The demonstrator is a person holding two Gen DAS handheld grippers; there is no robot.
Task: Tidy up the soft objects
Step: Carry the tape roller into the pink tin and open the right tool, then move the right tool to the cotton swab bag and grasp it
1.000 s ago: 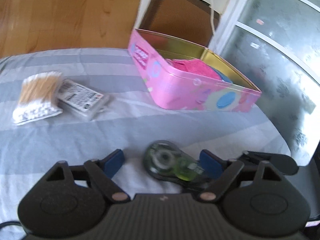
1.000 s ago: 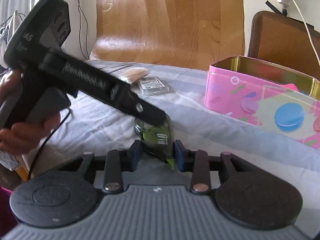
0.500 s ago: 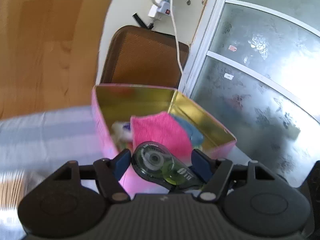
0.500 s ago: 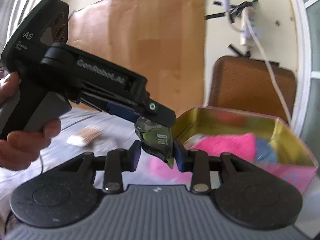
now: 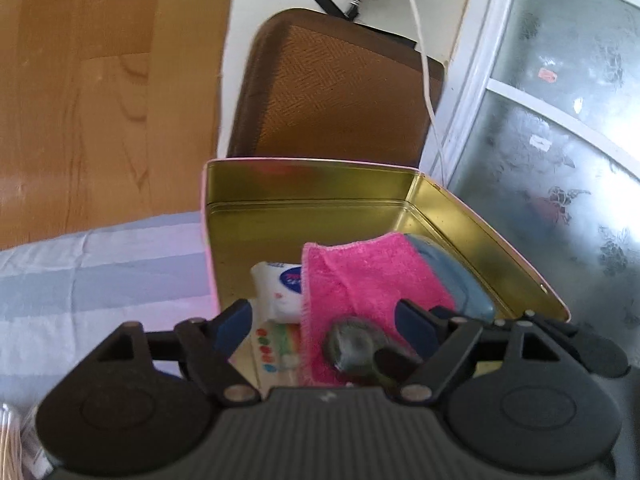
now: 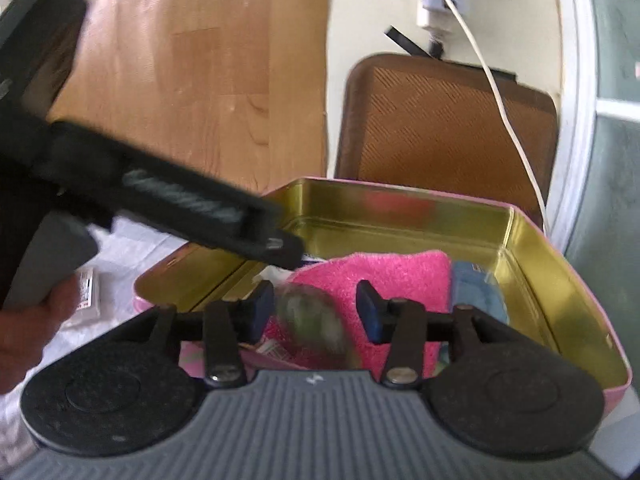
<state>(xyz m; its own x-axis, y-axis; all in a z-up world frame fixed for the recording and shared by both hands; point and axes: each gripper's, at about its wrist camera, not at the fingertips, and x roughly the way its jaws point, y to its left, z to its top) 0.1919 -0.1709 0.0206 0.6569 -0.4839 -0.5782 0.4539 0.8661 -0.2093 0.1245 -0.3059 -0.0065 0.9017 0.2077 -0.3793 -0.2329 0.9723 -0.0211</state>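
Note:
A pink tin with a gold inside (image 5: 460, 216) (image 6: 552, 292) stands open on the striped cloth. In it lie a pink towel (image 5: 360, 276) (image 6: 384, 272), a blue soft item (image 5: 452, 276) (image 6: 476, 288) and a white tissue pack (image 5: 280, 284). A green correction-tape dispenser (image 5: 352, 348) (image 6: 312, 320), blurred, is free between the fingers over the towel. My left gripper (image 5: 324, 324) is open above the tin. My right gripper (image 6: 316, 310) is open above the tin. The left gripper's body (image 6: 180, 200) crosses the right wrist view.
A brown chair back (image 5: 336, 84) (image 6: 444, 120) stands behind the tin, with a white cable (image 5: 424, 52) hanging over it. Frosted glass door (image 5: 560, 128) on the right. Cotton swabs (image 5: 8, 440) and a small packet (image 6: 86, 296) lie on the cloth at left.
Both grippers carried the tape dispenser from the cloth to above the tin, then opened; the dispenser is now loose and blurred over the pink towel.

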